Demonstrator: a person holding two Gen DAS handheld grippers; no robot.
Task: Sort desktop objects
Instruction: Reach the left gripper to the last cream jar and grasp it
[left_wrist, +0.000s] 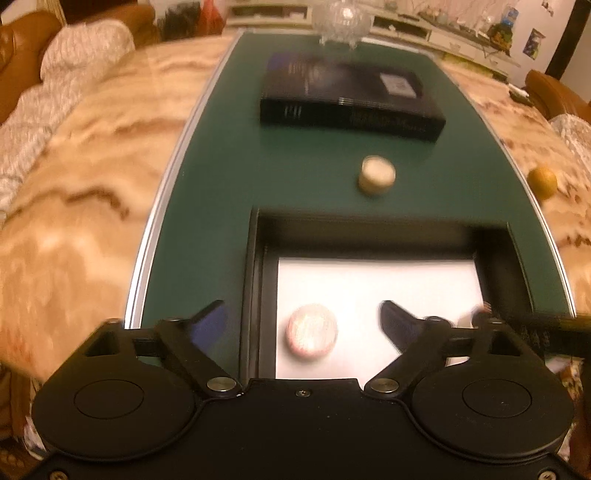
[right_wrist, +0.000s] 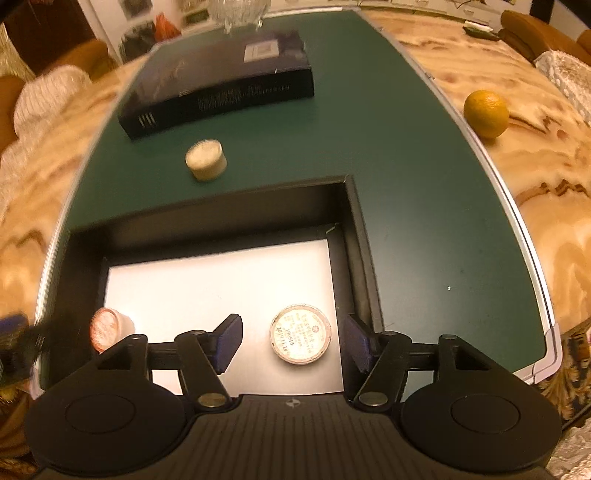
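Observation:
A black open box (left_wrist: 258, 280) with a white floor lies on the green mat (left_wrist: 221, 177). A pinkish round tin (left_wrist: 312, 331) lies in it between my left gripper's (left_wrist: 301, 321) wide-open fingers. In the right wrist view the box (right_wrist: 354, 236) holds that tin (right_wrist: 107, 328) at the left and a second round tin with printed text (right_wrist: 300, 334). My right gripper (right_wrist: 293, 341) is open around the second tin, not touching it. A small cream cylinder (left_wrist: 376, 175) (right_wrist: 205, 158) stands on the mat beyond the box.
A thick dark book (left_wrist: 347, 99) (right_wrist: 221, 85) lies further back, with a glass dish (left_wrist: 341, 20) behind it. An orange (right_wrist: 485, 113) (left_wrist: 542, 182) sits on the marble table (right_wrist: 524, 155) right of the mat. Chairs surround the table.

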